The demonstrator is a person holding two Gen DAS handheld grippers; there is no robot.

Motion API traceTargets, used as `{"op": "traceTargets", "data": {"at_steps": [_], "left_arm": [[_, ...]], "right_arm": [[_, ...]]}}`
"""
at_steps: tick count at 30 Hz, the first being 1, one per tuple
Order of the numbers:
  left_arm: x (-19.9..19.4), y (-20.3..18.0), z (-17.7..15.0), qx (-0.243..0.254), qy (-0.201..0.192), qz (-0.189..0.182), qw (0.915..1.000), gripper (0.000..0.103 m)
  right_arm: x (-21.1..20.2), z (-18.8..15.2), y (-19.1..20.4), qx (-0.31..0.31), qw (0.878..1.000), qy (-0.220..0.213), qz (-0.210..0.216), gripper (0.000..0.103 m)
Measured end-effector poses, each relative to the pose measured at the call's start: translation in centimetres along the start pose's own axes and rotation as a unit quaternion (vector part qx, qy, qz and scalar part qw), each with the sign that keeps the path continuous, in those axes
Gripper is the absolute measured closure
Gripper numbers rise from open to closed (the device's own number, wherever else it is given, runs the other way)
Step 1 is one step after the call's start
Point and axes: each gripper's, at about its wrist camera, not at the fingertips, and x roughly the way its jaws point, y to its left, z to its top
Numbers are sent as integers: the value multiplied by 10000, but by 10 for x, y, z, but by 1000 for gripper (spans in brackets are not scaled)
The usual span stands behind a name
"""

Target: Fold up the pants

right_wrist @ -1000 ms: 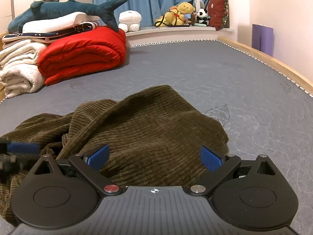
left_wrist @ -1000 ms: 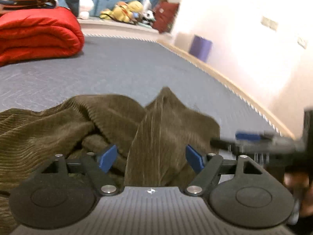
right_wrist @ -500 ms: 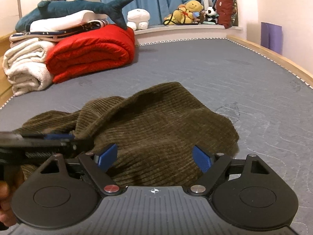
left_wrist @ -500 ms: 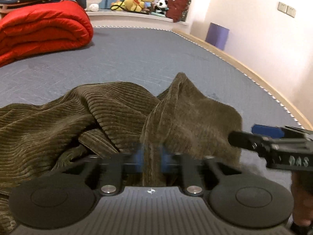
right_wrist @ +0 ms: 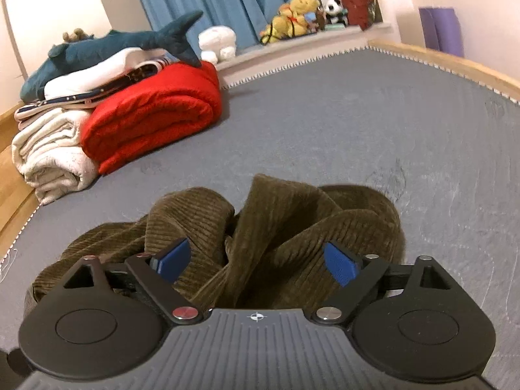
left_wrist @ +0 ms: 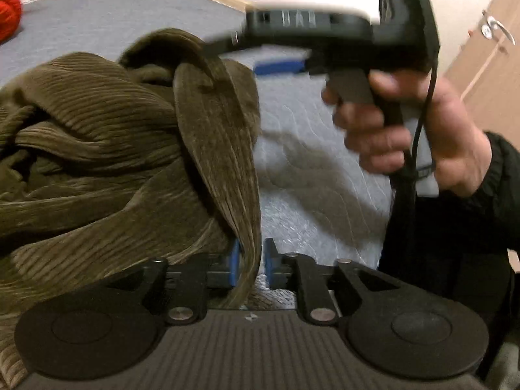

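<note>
L. gripper (left_wrist: 250, 261) jaws, just reopening, stood slightly apart round a fold of corduroy pants (left_wrist: 97, 149) bunched on mattress (right_wrist: 357, 123); grip loosening. R. gripper (right_wrist: 256, 263) wide apart, empty.

The pants (right_wrist: 286, 227) are olive corduroy, ribbed and matt with a soft nap. The bed (right_wrist: 357, 123) wears grey quilted cloth, matt, inside a pale wood rim (right_wrist: 455, 61). The right hand-held gripper (right_wrist: 256, 261) is matt black plastic with ridged grey housing, textured blue pads (right_wrist: 338, 263) and shiny metal pivots. The red blanket (right_wrist: 152, 113) looks fleecy; the white towel (right_wrist: 48, 152) is nubbly.
</note>
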Motion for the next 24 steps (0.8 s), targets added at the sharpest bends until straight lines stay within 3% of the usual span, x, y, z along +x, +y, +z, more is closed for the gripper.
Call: {"op": "traceTargets", "data": {"at_steps": [1,3,6,8,11,13,15,16,18,19,22,24], "left_arm": [[-6,2,1,-66,-129,26,9999,46],[-22,13,4,-392,-478,68,9981,34],[-43,38,7,-1023,-942,176,9901,33],[-53,55,8,-1428,-1151,491,9818,33],[-63,78,6,-2075,-1326,1155,9623,32],[-65,91,4,-2492,-1318,1625,9456,33],[-68,103,-2,-2706,-1292,1970,9334,33],[-70,105,-2,-2780,-1312,2097,9282,32],[-76,107,-5,-2935,-1412,2300,9171,32],[-79,107,-5,-2996,-1463,2401,9117,32],[-87,107,-3,-3063,-1554,2630,9016,32],[-89,107,-2,-3096,-1544,2661,8997,32]], "right_arm": [[4,-2,2,-14,9999,136,24,10],[14,-8,7,-169,9989,431,1,9],[31,-20,17,-540,9945,882,-170,10],[34,-26,20,-671,9924,1006,-222,10],[33,-29,22,-858,9912,966,-273,12],[30,-31,23,-953,9907,947,-213,25],[25,-35,26,-1122,9896,884,-147,51],[22,-35,28,-1207,9891,831,-149,55],[10,-34,32,-1371,9879,711,-120,79],[3,-33,33,-1450,9872,649,-108,85],[-21,-36,39,-1816,9822,482,-35,89],[-34,-39,41,-2143,9756,486,-9,89]]}}
